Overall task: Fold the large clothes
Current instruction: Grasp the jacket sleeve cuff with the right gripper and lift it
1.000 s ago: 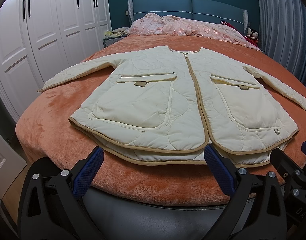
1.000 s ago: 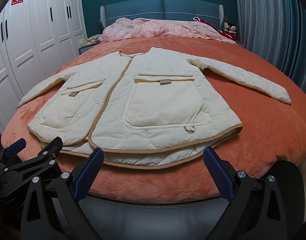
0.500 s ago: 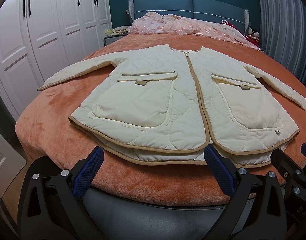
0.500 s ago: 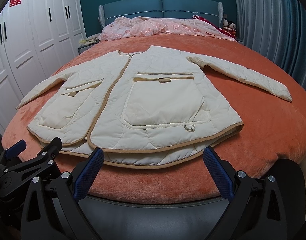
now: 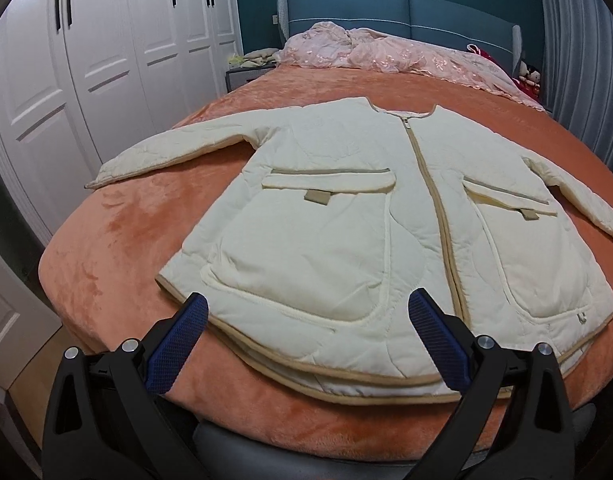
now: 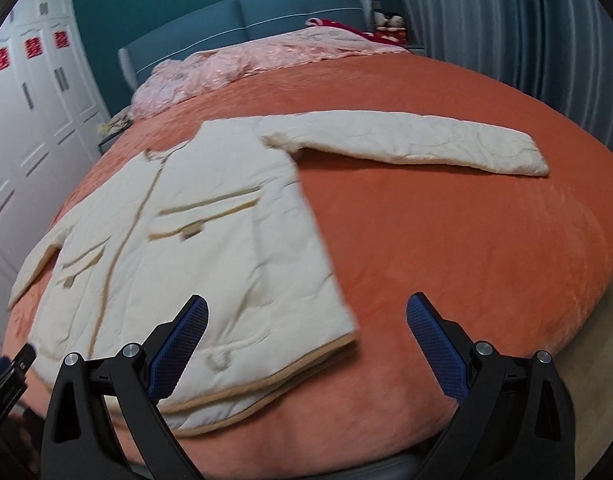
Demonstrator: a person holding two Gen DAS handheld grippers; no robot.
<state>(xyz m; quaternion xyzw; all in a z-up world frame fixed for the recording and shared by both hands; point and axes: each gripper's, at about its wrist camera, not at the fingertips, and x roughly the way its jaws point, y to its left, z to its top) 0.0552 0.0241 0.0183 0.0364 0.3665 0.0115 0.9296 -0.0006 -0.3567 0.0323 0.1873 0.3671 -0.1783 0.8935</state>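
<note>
Cream jacket (image 5: 346, 240) flat on an orange bed (image 5: 118, 248), ahead of both fingers. White wardrobes (image 5: 106, 60) left; left gripper (image 5: 306, 344) and right gripper (image 6: 306, 344) spread, empty.

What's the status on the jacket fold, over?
Left gripper open, empty, over the hem. Right gripper open, empty. Cream jacket flat on the bed, sleeves out, unfolded. Nothing in the way.

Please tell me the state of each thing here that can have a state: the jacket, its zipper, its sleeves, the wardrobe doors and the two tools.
Jacket: spread flat, front up, unfolded.
Zipper: closed.
Sleeves: stretched out sideways.
Wardrobe doors: closed.
Left tool: open, empty.
Right tool: open, empty.
</note>
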